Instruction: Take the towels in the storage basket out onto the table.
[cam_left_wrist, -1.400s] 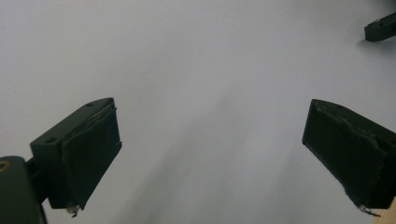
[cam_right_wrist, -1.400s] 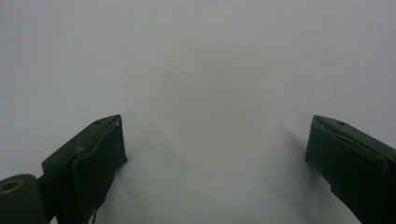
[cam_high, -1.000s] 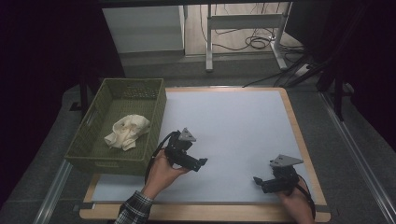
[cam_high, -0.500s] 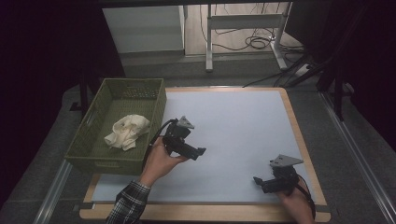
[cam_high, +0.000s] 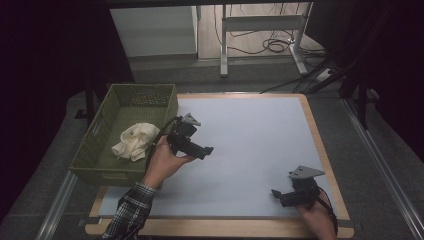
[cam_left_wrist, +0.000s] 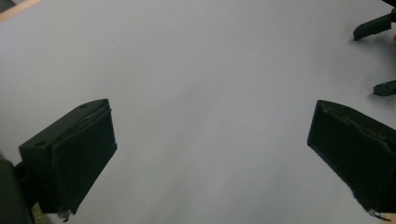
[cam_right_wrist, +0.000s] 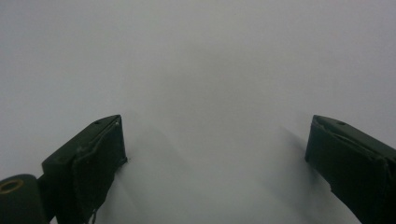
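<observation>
At the near edge of the desk (cam_high: 320, 150), the right gripper (cam_high: 276, 195) rests low over the pale blue mat (cam_high: 250, 130), held by the person's right hand (cam_high: 316, 220) close to the near right corner. Its grey three-cornered plate sits on top, and its tips point left across the mat. In the right gripper view its jaws stand wide apart with nothing between them, just bare mat beneath.

A little farther in and to the left, the left hand (cam_high: 162, 162), with a plaid sleeve (cam_high: 127, 215) behind it, holds the left gripper (cam_high: 209, 150) lifted above the mat, just beside the basket's right wall. Its tips point right, toward the middle of the mat. The left gripper view shows its jaws spread wide and empty, with plain mat below and the tips of the other gripper at the upper right of that view.

Beyond the left hand, the green woven basket (cam_high: 100, 167) stands at the desk's left edge. A crumpled cream cloth (cam_high: 134, 141) lies inside it, on the floor of the basket toward its right side, apart from both grippers.

Past the far edge of the desk, metal table legs (cam_high: 225, 45) and loose cables (cam_high: 272, 45) sit on the floor.
</observation>
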